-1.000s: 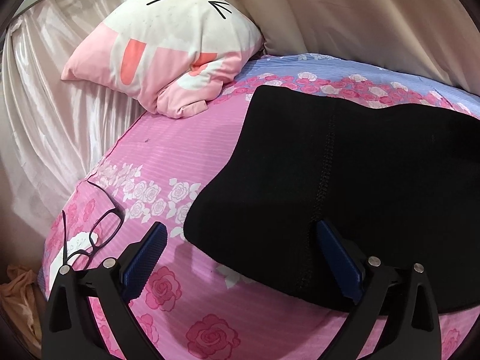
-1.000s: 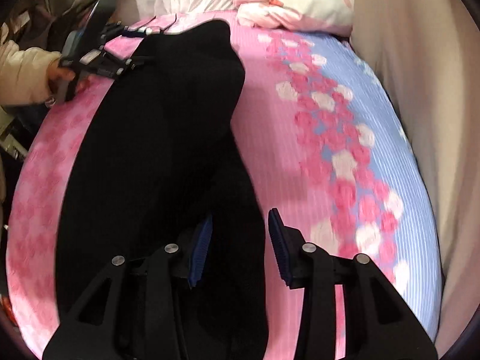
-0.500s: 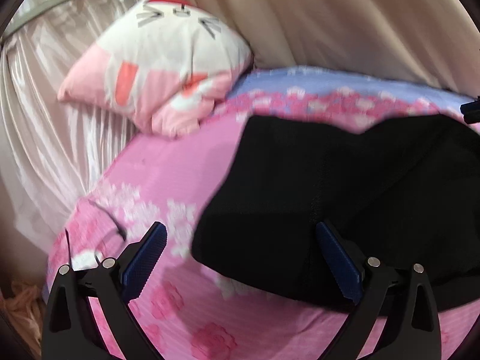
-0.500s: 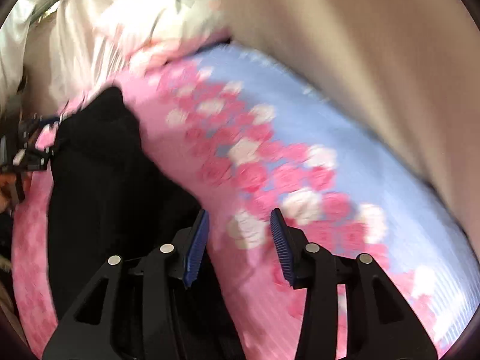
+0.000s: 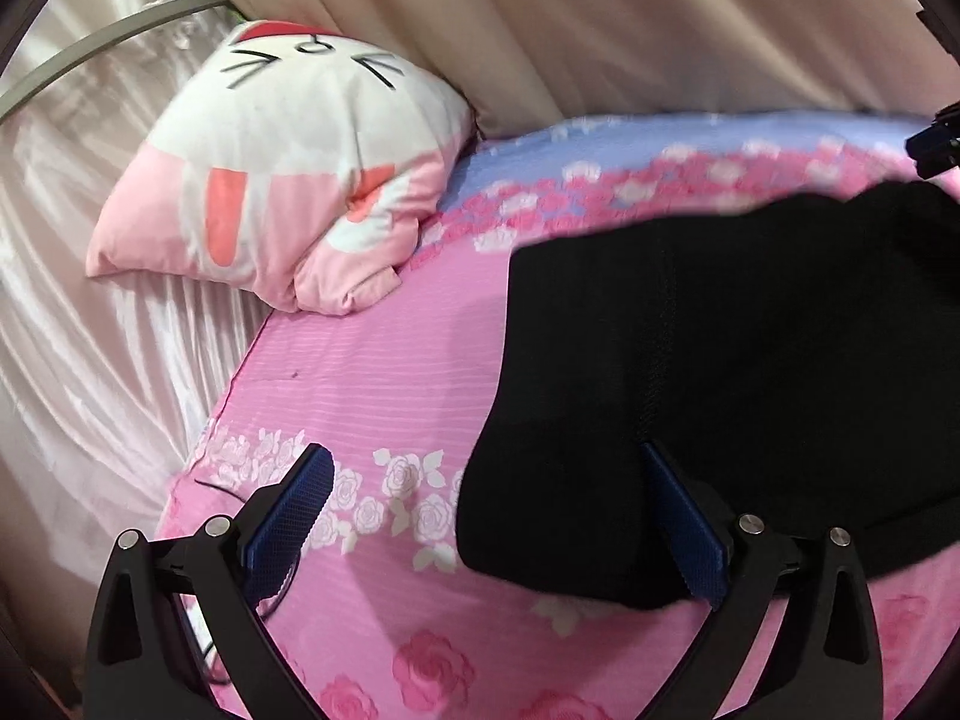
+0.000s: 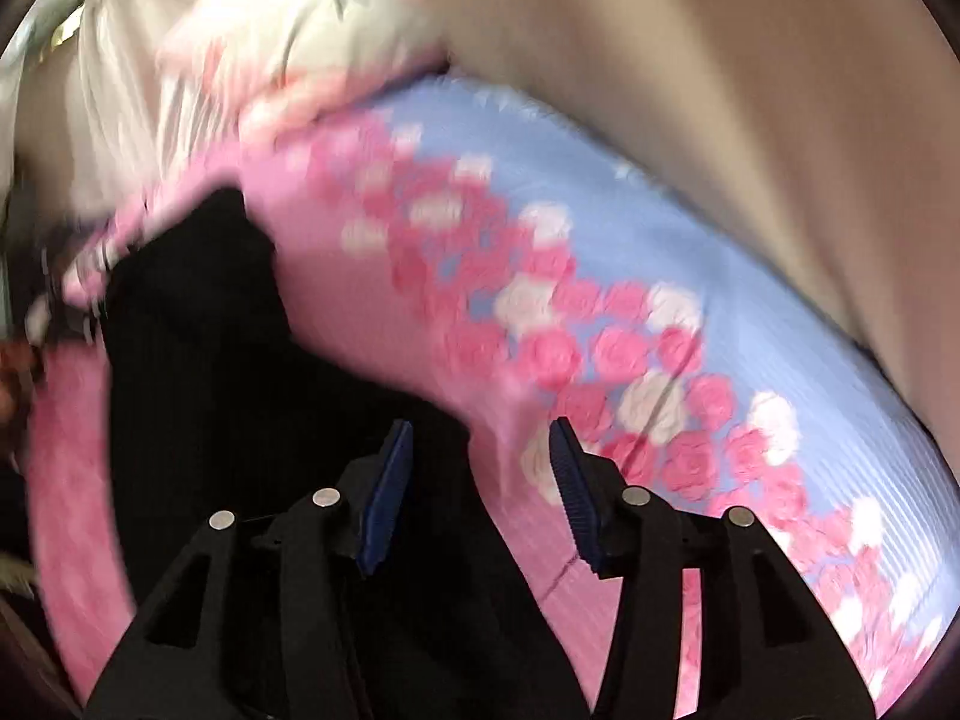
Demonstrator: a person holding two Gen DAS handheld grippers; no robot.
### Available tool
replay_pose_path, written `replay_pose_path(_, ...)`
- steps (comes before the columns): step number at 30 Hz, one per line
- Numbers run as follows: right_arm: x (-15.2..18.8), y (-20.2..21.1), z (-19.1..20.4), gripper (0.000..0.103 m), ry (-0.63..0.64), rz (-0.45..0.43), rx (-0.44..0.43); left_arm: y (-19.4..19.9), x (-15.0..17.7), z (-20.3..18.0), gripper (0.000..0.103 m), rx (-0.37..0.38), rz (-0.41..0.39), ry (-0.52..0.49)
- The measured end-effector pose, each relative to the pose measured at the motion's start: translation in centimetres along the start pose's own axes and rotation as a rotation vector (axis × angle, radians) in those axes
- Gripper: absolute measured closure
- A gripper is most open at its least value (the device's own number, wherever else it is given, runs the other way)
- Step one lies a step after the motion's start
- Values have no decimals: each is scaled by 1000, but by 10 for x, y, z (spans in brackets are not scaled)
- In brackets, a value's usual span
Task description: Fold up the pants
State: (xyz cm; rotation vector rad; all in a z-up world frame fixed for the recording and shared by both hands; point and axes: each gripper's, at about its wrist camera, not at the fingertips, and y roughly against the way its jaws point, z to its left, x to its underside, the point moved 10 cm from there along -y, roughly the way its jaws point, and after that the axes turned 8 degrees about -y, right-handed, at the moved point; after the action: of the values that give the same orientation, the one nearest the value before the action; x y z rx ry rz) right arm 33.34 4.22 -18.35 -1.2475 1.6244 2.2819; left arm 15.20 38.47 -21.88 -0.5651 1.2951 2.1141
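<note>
The black pants [image 5: 720, 360] lie folded and flat on the pink rose-print bed sheet [image 5: 372, 372]. My left gripper [image 5: 486, 510] hovers wide open over their near corner. Its right finger [image 5: 684, 534] stands over the cloth and its left finger [image 5: 294, 510] over bare sheet, with no pad pressing. In the blurred right wrist view the pants [image 6: 228, 372] fill the lower left. My right gripper [image 6: 480, 480] is above their edge, its jaws opening with nothing held between them. The right gripper's tip [image 5: 936, 144] shows at the far right of the left wrist view.
A white and pink cat-face pillow [image 5: 288, 180] lies at the head of the bed. Beige curtain [image 5: 600, 30] hangs behind, and shiny pale cloth [image 5: 90, 300] drapes past the bed's left edge. Black glasses [image 5: 222, 489] lie mostly hidden behind the left finger.
Both views have lifted and rolled. The right gripper's jaws stand wider and its view has swung off the pants toward the blue part of the sheet. The glasses have slipped behind the left finger.
</note>
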Motion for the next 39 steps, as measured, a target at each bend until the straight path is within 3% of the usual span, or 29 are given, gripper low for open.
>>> replay_pose_path(4,-2,1,24,56,-24,10,14,40,-27,15,5,-22,-115,89)
replay_pose_path(7,7,-3,69,56,-37,-12,-56,30,-32,30,5,-91,-83,103)
replay_pose_path(12,52,-29,176,58,121,119,-240,27,-32,68,5,-140,-70,173)
replay_pose_path(15,89,-63,193,55,158,248,-164,25,-36,72,5,-145,-72,192)
replay_pose_path(16,93,-63,197,52,143,228,-150,23,-38,71,5,-143,-73,197)
replay_pose_path(18,109,-50,225,52,122,247,-234,9,-42,64,5,-138,-59,197)
replay_pose_path(20,115,-36,238,52,174,244,-230,-17,-38,54,5,-154,6,172)
replay_pose_path(23,87,-16,197,54,61,160,-150,-38,-30,50,5,-176,77,171)
replay_pose_path(26,56,11,126,54,-33,65,-18,-16,-47,48,6,-108,6,234)
replay_pose_path(29,50,12,68,52,-121,50,52,2,-68,24,5,-23,-50,239)
replay_pose_path(31,52,-9,45,54,-106,86,71,-5,-71,4,5,-37,-43,178)
replay_pose_path(34,58,-35,-7,53,-74,118,202,-39,-49,-24,5,-120,50,38)
replay_pose_path(35,58,-30,-14,53,-112,89,177,-45,-42,-25,5,-126,68,27)
replay_pose_path(37,53,-13,-47,50,-166,74,305,-52,-30,-20,5,-117,74,35)
replay_pose_path(39,50,25,-54,50,-250,-1,284,-49,-26,-10,5,-120,72,54)
